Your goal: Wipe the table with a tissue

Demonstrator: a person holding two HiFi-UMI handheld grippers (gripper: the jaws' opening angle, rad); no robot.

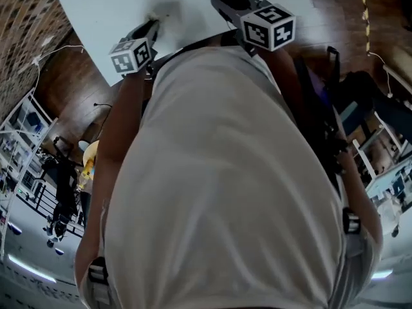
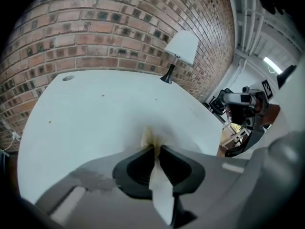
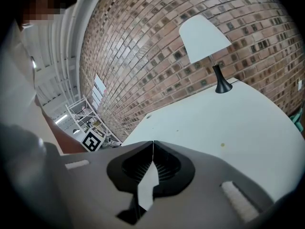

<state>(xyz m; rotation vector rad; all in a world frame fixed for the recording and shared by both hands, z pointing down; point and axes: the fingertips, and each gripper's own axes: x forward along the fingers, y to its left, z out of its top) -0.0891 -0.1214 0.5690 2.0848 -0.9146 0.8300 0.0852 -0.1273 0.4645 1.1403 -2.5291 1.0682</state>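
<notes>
Left gripper (image 2: 156, 148) grips the tissue (image 2: 151, 136): jaws pinch a crumpled fold just ahead of the tips, and a white strip of it trails back between the jaws toward the bottom of the left gripper view. The bunched end lies against the table (image 2: 95, 118), low and centre in that view, with a yellowish tinge at the fold. Right gripper (image 3: 152, 143) is closed and empty: its tips meet in a thin line over the white top, and whether it touches the top cannot be told. In the head view both grippers sit at the top of the frame over the table, the left one at upper left and the right one at upper centre, apart from each other, each with its marker cube turned toward the camera. A person's white shirt (image 1: 225, 185) fills most of that frame below them. The table top is white with a rounded edge and a few small specks. A lamp (image 2: 180, 49) with a white shade and a black stem stands at the far edge by the brick wall (image 2: 119, 27), in the upper right of both gripper views. A small round disc (image 2: 68, 78) lies near the table's far left corner. A cube (image 3: 93, 140) with a square marker shows at left centre of the right gripper view. Wooden floor (image 1: 77, 89) shows at the left of the head view, beside the table.
</notes>
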